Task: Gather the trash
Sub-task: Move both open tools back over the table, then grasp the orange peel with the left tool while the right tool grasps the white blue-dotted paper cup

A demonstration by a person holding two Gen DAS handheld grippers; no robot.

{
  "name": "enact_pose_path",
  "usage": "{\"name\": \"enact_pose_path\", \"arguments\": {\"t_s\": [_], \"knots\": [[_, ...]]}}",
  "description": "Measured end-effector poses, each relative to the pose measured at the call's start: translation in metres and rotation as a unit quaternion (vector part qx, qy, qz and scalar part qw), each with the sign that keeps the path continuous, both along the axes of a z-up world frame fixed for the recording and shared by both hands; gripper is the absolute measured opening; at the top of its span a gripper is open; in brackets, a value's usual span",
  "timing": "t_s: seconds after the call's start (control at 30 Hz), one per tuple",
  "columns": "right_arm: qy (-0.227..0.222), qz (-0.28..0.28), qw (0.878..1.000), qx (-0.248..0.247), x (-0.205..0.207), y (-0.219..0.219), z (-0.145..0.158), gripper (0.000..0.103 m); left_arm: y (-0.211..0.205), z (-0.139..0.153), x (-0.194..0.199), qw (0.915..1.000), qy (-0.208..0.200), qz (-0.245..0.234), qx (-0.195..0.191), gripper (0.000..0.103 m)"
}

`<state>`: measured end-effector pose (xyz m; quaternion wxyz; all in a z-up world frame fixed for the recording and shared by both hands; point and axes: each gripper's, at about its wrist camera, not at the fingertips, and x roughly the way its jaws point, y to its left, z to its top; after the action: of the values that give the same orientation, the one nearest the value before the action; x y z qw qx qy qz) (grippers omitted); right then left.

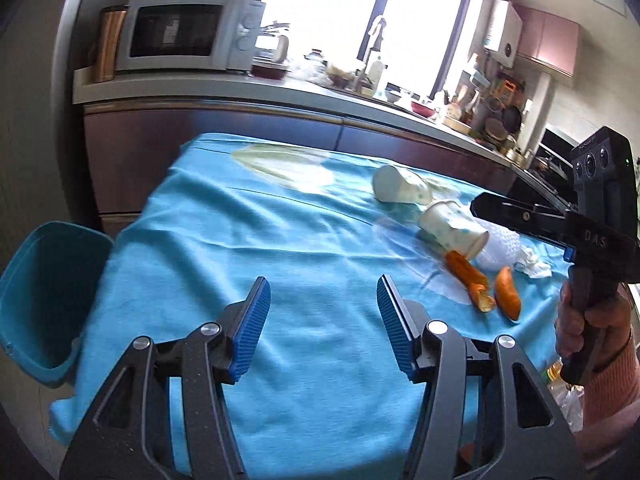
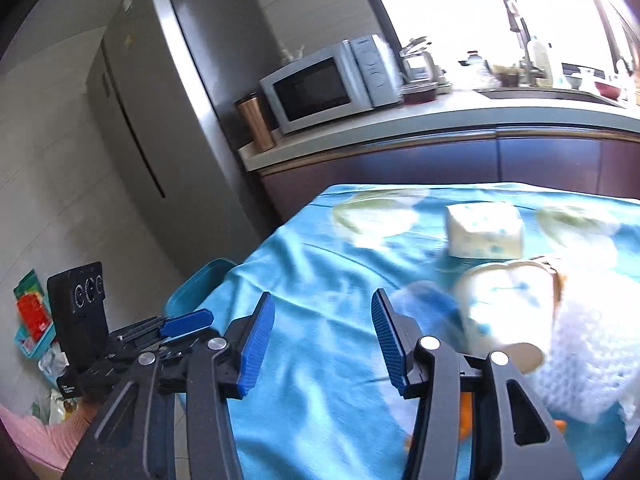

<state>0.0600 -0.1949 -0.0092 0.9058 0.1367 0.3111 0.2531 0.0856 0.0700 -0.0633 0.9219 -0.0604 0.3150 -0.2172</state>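
beside the blue bin (image 1: 48, 300) at the bench's (image 1: 280, 280) left edge, the left hand-held gripper (image 1: 322, 320) hangs part open over bare blue cloth, holding nothing. the right hand-held gripper (image 2: 322, 336) is part open and empty too. the trash — two tipped paper cups (image 1: 452, 228), sausage pieces (image 1: 468, 280), a crumpled tissue (image 1: 532, 264) — lies well right of the bin. best to close on one cup's wall gently — it crushes easily.

Two white paper cups with blue dots lie tipped over on the blue cloth: the far cup (image 1: 400, 189) and the near cup (image 1: 454, 230). By the near cup's mouth lie two orange peel pieces (image 1: 466, 278), a crumpled white tissue (image 1: 532, 264) and white foam netting (image 1: 498, 250). A teal bin (image 1: 48, 296) stands at the cloth's left edge.
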Motion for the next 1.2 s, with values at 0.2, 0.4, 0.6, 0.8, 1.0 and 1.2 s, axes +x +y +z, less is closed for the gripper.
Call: {"name": "enact_pose_path", "arguments": {"t_s": [0.2, 0.4, 0.6, 0.8, 1.0, 1.2], "knots": [[0.008, -0.087, 0.996, -0.022, -0.002, -0.056, -0.014, 0.059, -0.07, -0.007, -0.005, 0.9971, 0.008, -0.076, 0.002, 0.056], [0.03, -0.11, 0.993, -0.032, 0.012, -0.075, -0.033, 0.064, -0.124, -0.019, -0.004, 0.989, 0.029, -0.144, 0.013, 0.059], [0.044, -0.101, 0.993, -0.048, 0.026, -0.065, -0.046, 0.067, -0.162, -0.031, 0.002, 0.9834, 0.063, -0.166, 0.038, 0.057], [0.061, -0.1, 0.992, -0.045, 0.037, -0.063, -0.057, 0.067, -0.175, -0.037, 0.01, 0.9818, 0.082, -0.165, 0.045, 0.049], [0.08, -0.104, 0.991, -0.035, 0.042, -0.067, -0.062, 0.057, -0.175, -0.039, 0.019, 0.9822, 0.09, -0.16, 0.039, 0.036], [0.082, -0.106, 0.991, -0.021, 0.043, -0.071, -0.063, 0.055, -0.169, -0.041, 0.021, 0.9822, 0.092, -0.162, 0.026, 0.018]]}}
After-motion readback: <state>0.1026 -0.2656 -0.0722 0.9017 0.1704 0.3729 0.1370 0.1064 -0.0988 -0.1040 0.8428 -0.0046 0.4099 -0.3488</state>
